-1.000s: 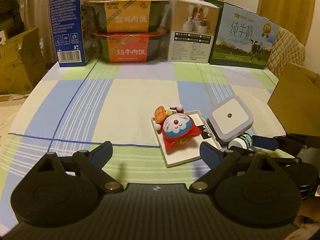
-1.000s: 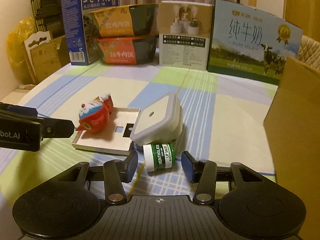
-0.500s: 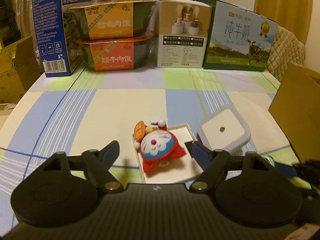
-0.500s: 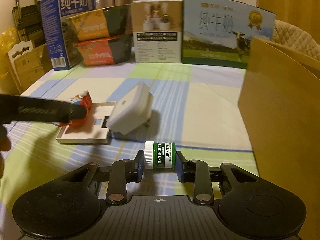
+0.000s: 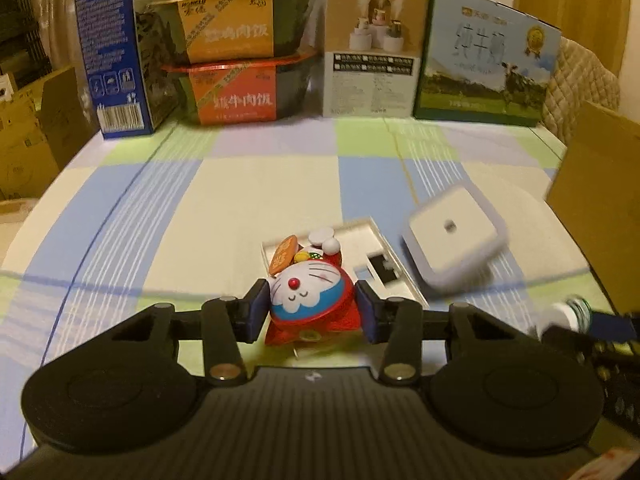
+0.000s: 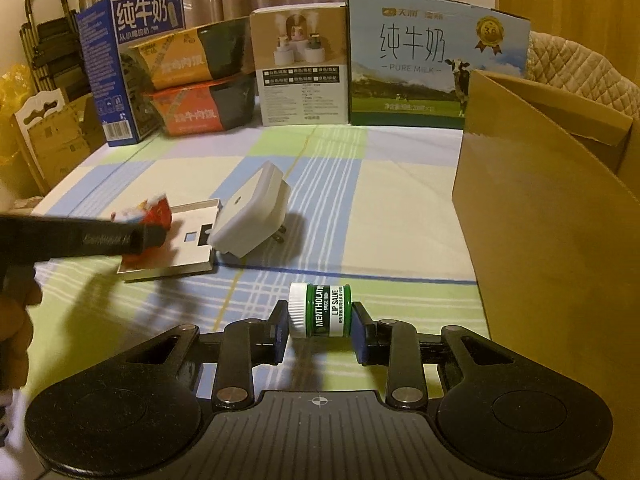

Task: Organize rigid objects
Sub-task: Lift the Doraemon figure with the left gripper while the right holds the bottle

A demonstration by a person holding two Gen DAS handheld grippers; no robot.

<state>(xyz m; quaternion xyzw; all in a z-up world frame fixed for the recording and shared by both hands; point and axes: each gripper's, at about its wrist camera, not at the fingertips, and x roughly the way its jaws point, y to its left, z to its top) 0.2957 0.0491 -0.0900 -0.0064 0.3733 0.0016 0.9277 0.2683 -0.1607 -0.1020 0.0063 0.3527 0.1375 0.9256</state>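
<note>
Two claws are busy over the checked bench (image 6: pixel 400 200). With its jaws having just been closing, the left claw (image 5: pixel 311 307) now presses both pads on the cat figurine (image 5: pixel 310 296), which lies on the white tray (image 5: pixel 384 256). Just right of that tray leans the white plug adapter (image 6: pixel 252 220). Nearer than the tray, the right claw (image 6: pixel 320 326) is clamped on the green lip salve jar (image 6: pixel 320 310), beside the cardboard box (image 6: pixel 552 240).
</note>
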